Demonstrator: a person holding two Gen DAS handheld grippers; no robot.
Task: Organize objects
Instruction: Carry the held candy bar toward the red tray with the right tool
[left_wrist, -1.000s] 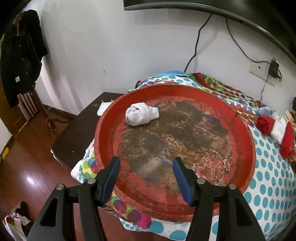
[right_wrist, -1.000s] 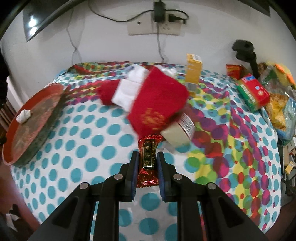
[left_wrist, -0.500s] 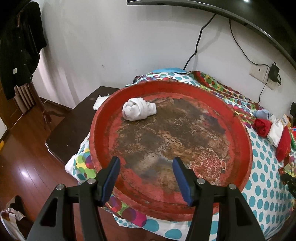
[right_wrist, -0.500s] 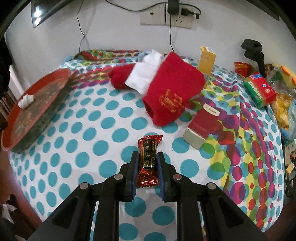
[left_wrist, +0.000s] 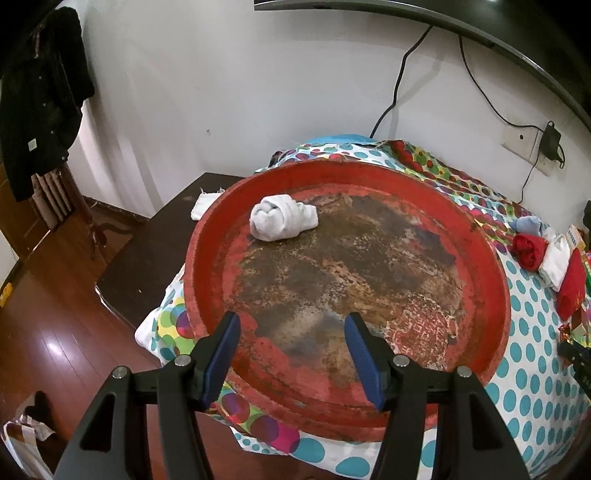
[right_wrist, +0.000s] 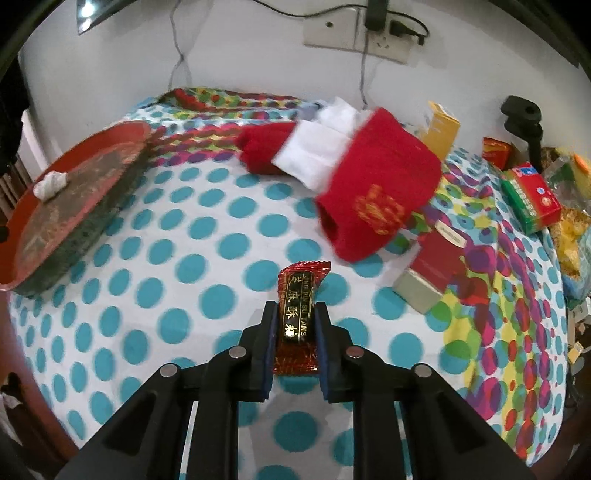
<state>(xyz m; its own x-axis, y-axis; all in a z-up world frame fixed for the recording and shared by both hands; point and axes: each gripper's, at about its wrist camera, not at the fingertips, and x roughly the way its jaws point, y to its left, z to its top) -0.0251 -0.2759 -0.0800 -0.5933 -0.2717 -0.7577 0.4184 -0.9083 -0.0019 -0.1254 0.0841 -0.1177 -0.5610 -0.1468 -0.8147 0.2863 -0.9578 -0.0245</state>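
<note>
Since the earlier frame, the right gripper (right_wrist: 295, 314) has carried the red candy bar (right_wrist: 298, 314) across the polka-dot cloth (right_wrist: 207, 258), so the red sock (right_wrist: 376, 199) and the red box (right_wrist: 432, 269) now sit farther up and to the right of it. Its jaws are closed tight on the wrapper's sides, the bar standing lengthwise between the blue pads, its far end sticking out beyond the fingertips above the cloth. The left gripper (left_wrist: 291, 354) hovers over the near rim of the worn red tray (left_wrist: 491, 280), jaws spread wide with nothing between them. A rolled white sock (left_wrist: 282, 218) lies on the tray's far side, well apart from those fingers.
</note>
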